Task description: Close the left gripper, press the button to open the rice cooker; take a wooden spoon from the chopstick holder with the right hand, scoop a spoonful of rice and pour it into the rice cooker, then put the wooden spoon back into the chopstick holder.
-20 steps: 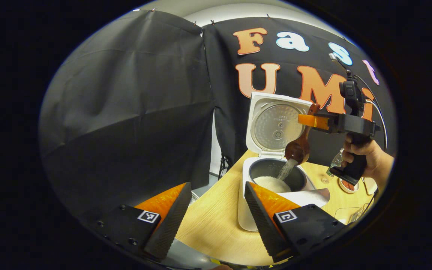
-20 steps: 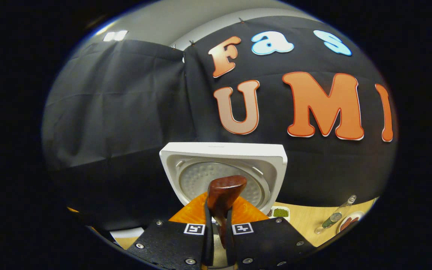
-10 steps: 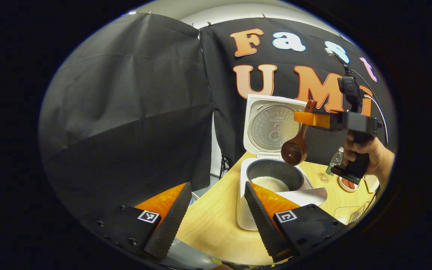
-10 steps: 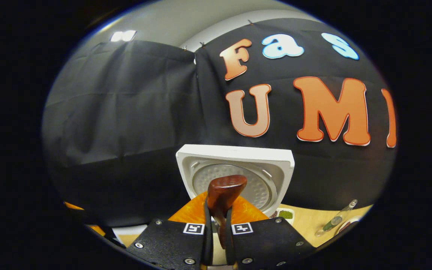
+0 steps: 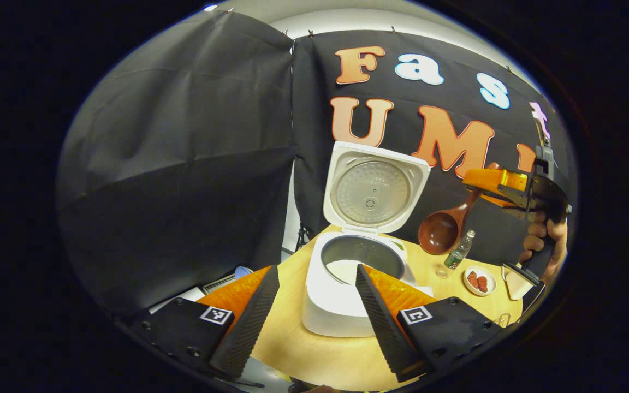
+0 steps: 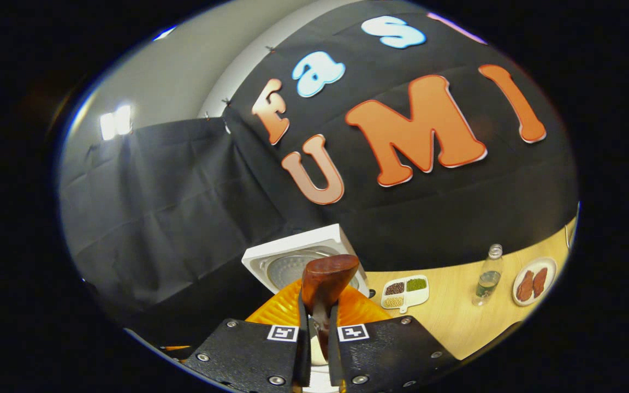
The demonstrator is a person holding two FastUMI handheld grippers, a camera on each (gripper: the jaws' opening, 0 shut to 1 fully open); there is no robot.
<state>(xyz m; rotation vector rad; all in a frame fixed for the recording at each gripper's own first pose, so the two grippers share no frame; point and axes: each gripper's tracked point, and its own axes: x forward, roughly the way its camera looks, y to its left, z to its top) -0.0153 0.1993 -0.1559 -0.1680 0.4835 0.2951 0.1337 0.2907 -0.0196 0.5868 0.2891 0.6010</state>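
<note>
Wooden spoon [image 5: 445, 226] clamped by handle in right gripper [image 5: 489, 183], bowl hanging in air right of rice cooker [image 5: 347, 284]. Cooker lid [image 5: 374, 188] up, rice inside. Left gripper [image 5: 312, 319] jaws spread, empty, before cooker on table [image 5: 314, 355].

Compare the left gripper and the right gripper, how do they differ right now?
The left gripper is open with nothing between its orange-backed black fingers; the right gripper is shut on the dark brown wooden spoon. The left gripper sits low in front of the open white rice cooker; the right gripper is raised, off to the cooker's side. Both have orange-backed fingers.
</note>
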